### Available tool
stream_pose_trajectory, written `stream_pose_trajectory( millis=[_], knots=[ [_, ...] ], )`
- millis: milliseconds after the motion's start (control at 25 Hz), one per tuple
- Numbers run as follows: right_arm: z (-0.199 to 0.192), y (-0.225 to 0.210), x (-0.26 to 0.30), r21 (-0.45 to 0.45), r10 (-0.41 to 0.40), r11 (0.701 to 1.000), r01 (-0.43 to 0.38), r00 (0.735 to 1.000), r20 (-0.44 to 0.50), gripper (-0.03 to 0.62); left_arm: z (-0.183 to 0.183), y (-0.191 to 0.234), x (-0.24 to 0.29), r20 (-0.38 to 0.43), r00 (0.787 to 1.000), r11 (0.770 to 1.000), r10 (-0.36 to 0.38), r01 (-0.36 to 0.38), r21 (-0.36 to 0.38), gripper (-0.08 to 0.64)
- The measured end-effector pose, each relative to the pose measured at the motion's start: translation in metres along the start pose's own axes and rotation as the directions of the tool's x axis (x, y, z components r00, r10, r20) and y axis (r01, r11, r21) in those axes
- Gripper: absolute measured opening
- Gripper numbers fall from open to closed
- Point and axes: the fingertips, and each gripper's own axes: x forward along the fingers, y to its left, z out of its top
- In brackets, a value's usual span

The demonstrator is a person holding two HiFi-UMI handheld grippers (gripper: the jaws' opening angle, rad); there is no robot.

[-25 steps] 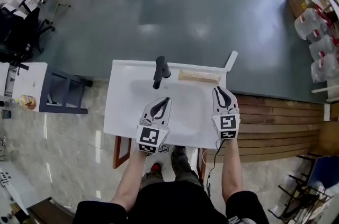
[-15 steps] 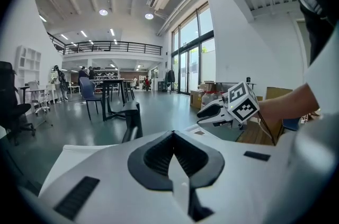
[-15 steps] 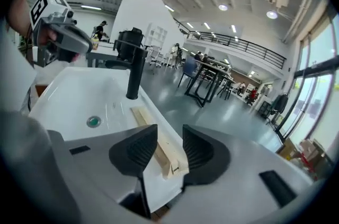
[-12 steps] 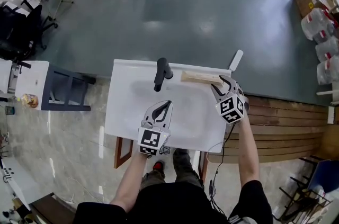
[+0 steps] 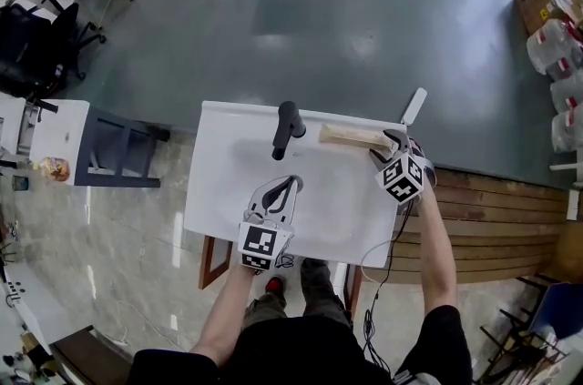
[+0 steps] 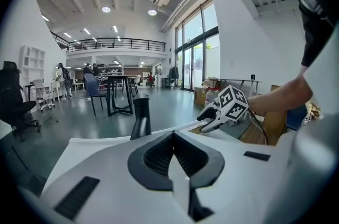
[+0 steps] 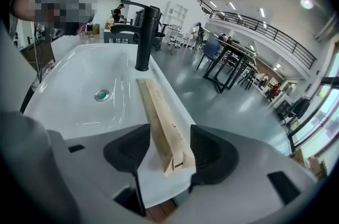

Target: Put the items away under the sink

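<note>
A long pale wooden strip point(image 5: 351, 136) point(image 7: 161, 122) lies along the back rim of the white sink point(image 5: 219, 192), right of the black faucet point(image 5: 288, 128) point(image 7: 143, 37). My right gripper point(image 5: 383, 148) point(image 7: 168, 151) is at the strip's right end. Its jaws have just been opening and now stand apart on either side of that end, the pads clear of the wood. My left gripper point(image 5: 289, 185) point(image 6: 175, 157) hovers over the basin's front middle, shut and empty. It faces the faucet point(image 6: 140, 119) and the right gripper point(image 6: 212, 119).
The drain point(image 7: 102, 95) sits in the basin's middle. A brown cabinet door point(image 5: 211, 260) stands open under the sink by my feet. A wooden platform point(image 5: 492, 210) lies to the right, a dark bench point(image 5: 118, 156) to the left, water jugs point(image 5: 560, 55) far right.
My right gripper has moved from over the basin's right side to the back right corner, turned and sunk onto the strip's end, and its jaws have opened. The left gripper has barely moved.
</note>
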Motion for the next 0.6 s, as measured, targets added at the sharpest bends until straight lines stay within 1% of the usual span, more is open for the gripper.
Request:
stream_pose_trajectory(
  millis=[240, 360, 440, 560, 600],
  knots=[
    [-0.004, 0.002, 0.012, -0.029, 0.027, 0.999, -0.029, 0.998, -0.059, 0.239, -0.004, 0.005, -0.001, 0.003, 1.000, 1.000, 0.011, -0.011, -0.008, 0.006],
    [-0.005, 0.002, 0.013, -0.016, 0.040, 0.999, -0.041, 0.997, -0.072, 0.239, -0.006, 0.007, -0.003, 0.002, 1.000, 1.000, 0.015, -0.015, -0.013, 0.006],
    [-0.005, 0.003, 0.014, 0.004, 0.059, 0.998, -0.059, 0.995, -0.079, 0.221, -0.007, 0.008, -0.004, 0.002, 1.000, 1.000, 0.018, -0.018, -0.014, 0.006],
    [-0.004, 0.009, 0.014, 0.009, 0.078, 0.997, -0.078, 0.993, -0.086, 0.159, -0.007, 0.009, -0.007, 0.001, 1.000, 1.000, 0.020, -0.020, -0.018, 0.006],
    [-0.003, 0.011, 0.014, 0.007, 0.075, 0.997, -0.075, 0.993, -0.087, 0.148, -0.008, 0.009, -0.008, 0.002, 1.000, 1.000, 0.021, -0.021, -0.019, 0.006]
  ],
)
